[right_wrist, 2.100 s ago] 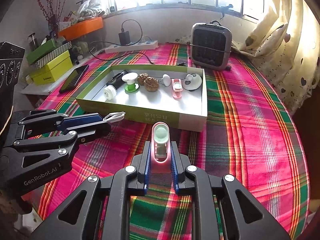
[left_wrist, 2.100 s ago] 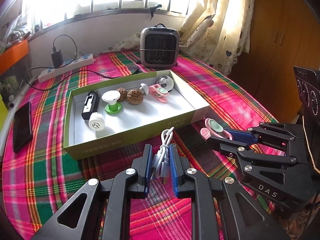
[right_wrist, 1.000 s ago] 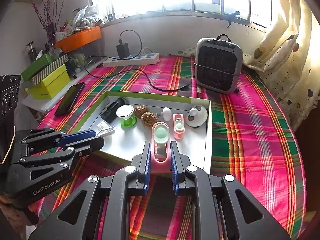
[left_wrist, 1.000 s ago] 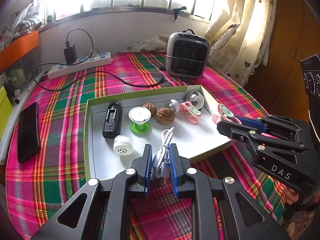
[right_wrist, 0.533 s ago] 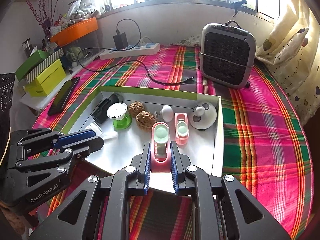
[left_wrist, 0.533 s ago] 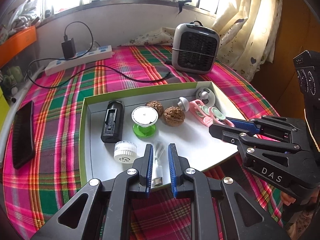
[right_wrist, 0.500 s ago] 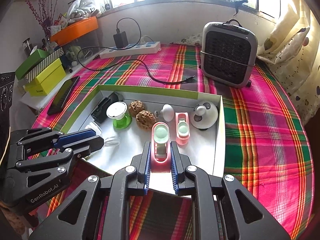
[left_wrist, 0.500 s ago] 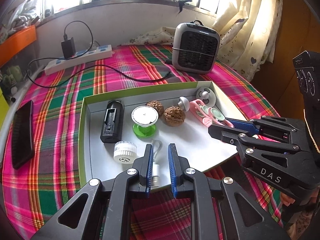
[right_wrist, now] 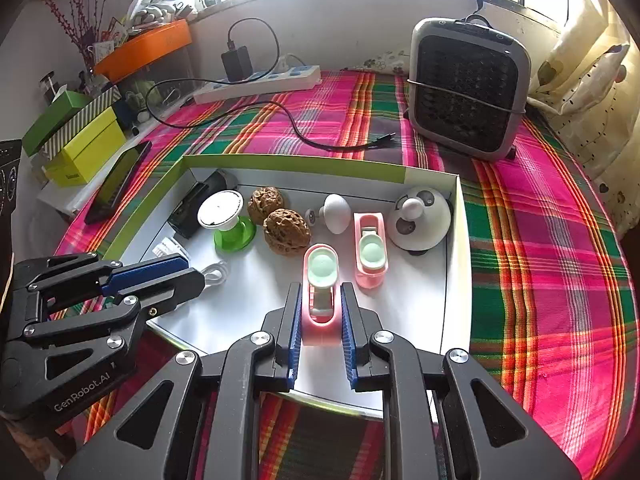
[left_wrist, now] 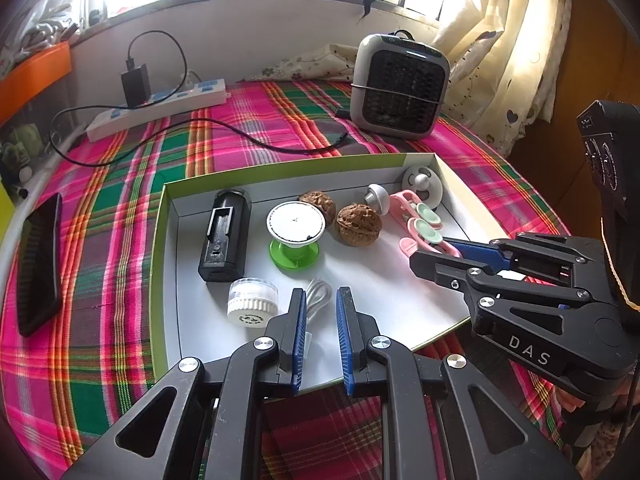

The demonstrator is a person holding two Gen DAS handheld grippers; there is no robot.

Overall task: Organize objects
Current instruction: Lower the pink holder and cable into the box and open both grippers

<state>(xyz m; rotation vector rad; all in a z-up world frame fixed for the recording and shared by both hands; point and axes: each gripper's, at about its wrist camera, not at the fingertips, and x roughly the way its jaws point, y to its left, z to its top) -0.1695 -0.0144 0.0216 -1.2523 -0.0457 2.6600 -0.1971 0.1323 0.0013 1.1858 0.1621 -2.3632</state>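
Over the open box [right_wrist: 456, 216], the right gripper [right_wrist: 320, 312] gripped 1 pink clip [right_wrist: 320, 280] beside its twin [right_wrist: 371, 254]; the left gripper [left_wrist: 320, 316] pinched the coiled white cable [left_wrist: 318, 294]. Both should touch the floor before release, clear of neighbours.

Surface: my round table under a pink-and-green plaid cloth [left_wrist: 248, 128]
On it: shallow green-rimmed white cardboard tray [left_wrist: 160, 240], grey box-shaped fan heater [left_wrist: 400, 88], white power strip [left_wrist: 160, 108], black phone [left_wrist: 38, 260]
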